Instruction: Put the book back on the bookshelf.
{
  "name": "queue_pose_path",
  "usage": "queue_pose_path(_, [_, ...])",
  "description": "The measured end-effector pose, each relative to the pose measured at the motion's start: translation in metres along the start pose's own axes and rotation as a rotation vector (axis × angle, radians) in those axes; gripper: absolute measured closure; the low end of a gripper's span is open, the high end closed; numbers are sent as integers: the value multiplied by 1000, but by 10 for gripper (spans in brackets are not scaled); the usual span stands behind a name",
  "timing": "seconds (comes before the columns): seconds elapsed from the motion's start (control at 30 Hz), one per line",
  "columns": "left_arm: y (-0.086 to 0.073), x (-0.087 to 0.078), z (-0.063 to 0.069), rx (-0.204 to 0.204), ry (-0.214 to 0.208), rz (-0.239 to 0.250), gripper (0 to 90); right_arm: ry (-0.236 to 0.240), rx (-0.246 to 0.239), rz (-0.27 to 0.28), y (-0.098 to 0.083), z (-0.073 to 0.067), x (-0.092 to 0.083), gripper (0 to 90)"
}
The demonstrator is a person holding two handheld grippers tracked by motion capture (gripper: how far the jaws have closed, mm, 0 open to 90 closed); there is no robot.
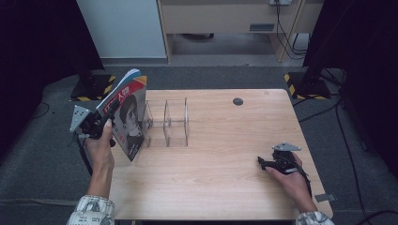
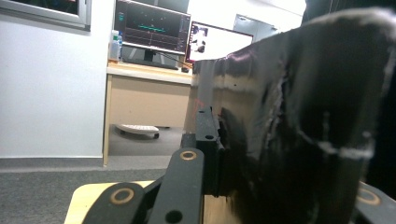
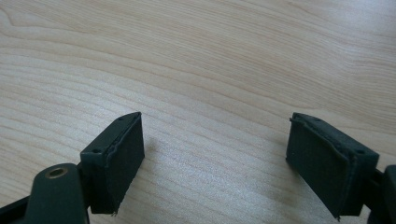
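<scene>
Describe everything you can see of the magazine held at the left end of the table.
The magazine is thin and glossy, with a red cover showing a portrait and white lettering; its pale page edges show at the top. It stands tilted on its lower corner on the wooden table, beside the left end of the clear divider rack. The left gripper is shut on its left edge.

Monitors (image 2: 154,28) (on desk (image 2: 149,72))

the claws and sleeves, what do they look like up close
Both claws are black, each topped by a grey three-cornered plate: left claw, right claw. The right one's pads are flat dark rectangles on brass-riveted links. A black cable trails from each. Sleeves are pale and patterned.
</scene>
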State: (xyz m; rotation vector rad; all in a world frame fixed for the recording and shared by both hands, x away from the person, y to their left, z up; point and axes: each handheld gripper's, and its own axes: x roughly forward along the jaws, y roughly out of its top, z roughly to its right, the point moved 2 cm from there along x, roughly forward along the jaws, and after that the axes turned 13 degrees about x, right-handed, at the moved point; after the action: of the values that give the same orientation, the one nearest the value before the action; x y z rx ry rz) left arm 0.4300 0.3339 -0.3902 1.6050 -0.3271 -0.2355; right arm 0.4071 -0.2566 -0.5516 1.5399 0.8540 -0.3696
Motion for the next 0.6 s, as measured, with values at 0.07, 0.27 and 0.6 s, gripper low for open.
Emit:
queue_pose_path(0.07, [0, -1, 0, 2, 1, -8, 829, -2, 3, 1, 0, 0, 0, 194])
queue_pose_path(0.27, [-1, -2, -1, 18, 23, -37, 820, -2, 3, 0, 0, 0, 0, 194])
queue_pose_path(0.6, [-2, -4, -4, 17, 54, -78, 806, -2, 4, -1, 0, -1, 0, 193])
